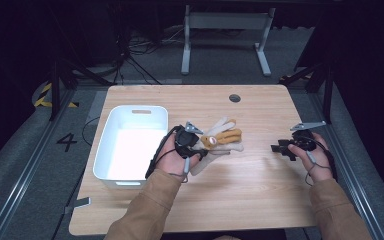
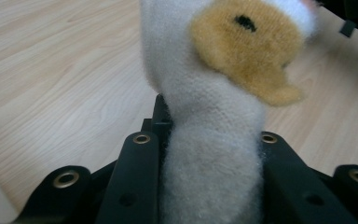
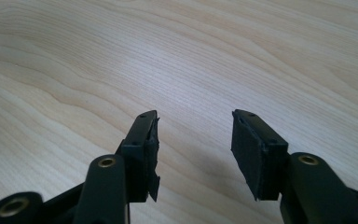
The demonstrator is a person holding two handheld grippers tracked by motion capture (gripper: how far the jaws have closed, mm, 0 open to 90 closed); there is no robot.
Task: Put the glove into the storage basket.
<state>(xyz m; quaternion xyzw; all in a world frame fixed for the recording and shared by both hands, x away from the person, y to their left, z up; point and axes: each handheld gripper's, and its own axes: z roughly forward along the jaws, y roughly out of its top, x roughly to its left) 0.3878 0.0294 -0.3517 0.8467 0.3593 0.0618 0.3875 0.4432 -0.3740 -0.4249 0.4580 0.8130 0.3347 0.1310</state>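
From the high view, a pale wooden tabletop (image 1: 250, 190) carries a white bin (image 1: 111, 125) on its left side, standing open. Just right of the bin, the left tool (image 1: 198, 146) sits in the person's left hand (image 1: 172, 155), with a cable looping below the wrist. The tool is clamped on a soft toy (image 1: 223, 138), cream and tan, whose long limbs fan out to the right and toward the far side. The toy lies a little left of the tabletop's middle, close beside the bin but not in it. Well apart on the right, the right tool (image 1: 279, 148) is held in the right hand (image 1: 316, 156), low over bare wood and pointing left toward the toy. A small round hole (image 1: 234, 98) shows near the far edge of the tabletop.

In the left gripper view, the two black jaws press from either side on a cream part of the soft toy (image 2: 212, 158), which rises between them. A tan patch with a dark spot sits at the top of it. Wood grain of the tabletop (image 2: 56, 79) spreads behind.

In the right gripper view, the right tool (image 3: 195, 135) has its jaws spread apart with nothing between them, and the bare tabletop (image 3: 191, 51) lies beneath and beyond.
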